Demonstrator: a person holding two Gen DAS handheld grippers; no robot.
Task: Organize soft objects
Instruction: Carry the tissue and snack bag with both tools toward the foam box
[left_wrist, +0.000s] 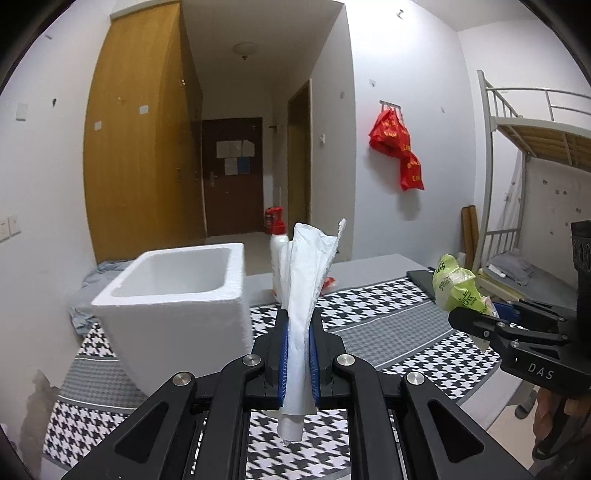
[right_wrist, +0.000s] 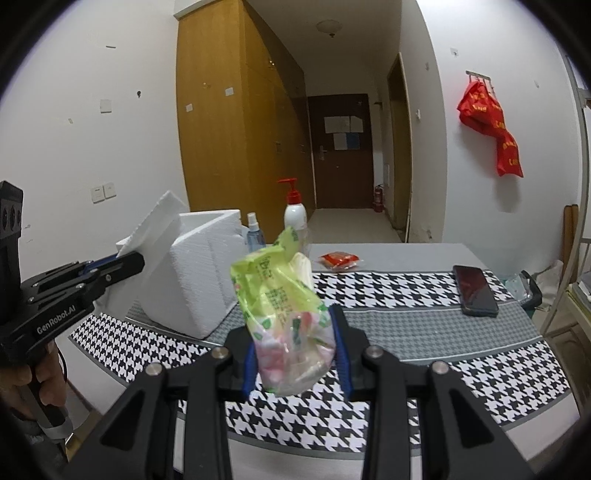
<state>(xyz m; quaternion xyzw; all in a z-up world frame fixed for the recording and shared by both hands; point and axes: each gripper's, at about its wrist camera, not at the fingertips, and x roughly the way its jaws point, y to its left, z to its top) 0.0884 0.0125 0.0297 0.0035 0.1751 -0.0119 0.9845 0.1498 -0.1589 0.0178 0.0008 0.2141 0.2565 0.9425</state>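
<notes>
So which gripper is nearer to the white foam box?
Left. The left gripper, shut on a white tissue, is just beside the white foam box. The right gripper, holding a green tissue pack, is further out.

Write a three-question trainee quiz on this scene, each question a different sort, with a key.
1. True or false: the left gripper is shut on a white tissue.
2. Which item does the right gripper hold? A) the black phone B) the green tissue pack C) the red-pump bottle
3. Fill in: the white foam box stands on a ____-patterned cloth.

Key: 1 true; 2 B; 3 houndstooth.
</notes>
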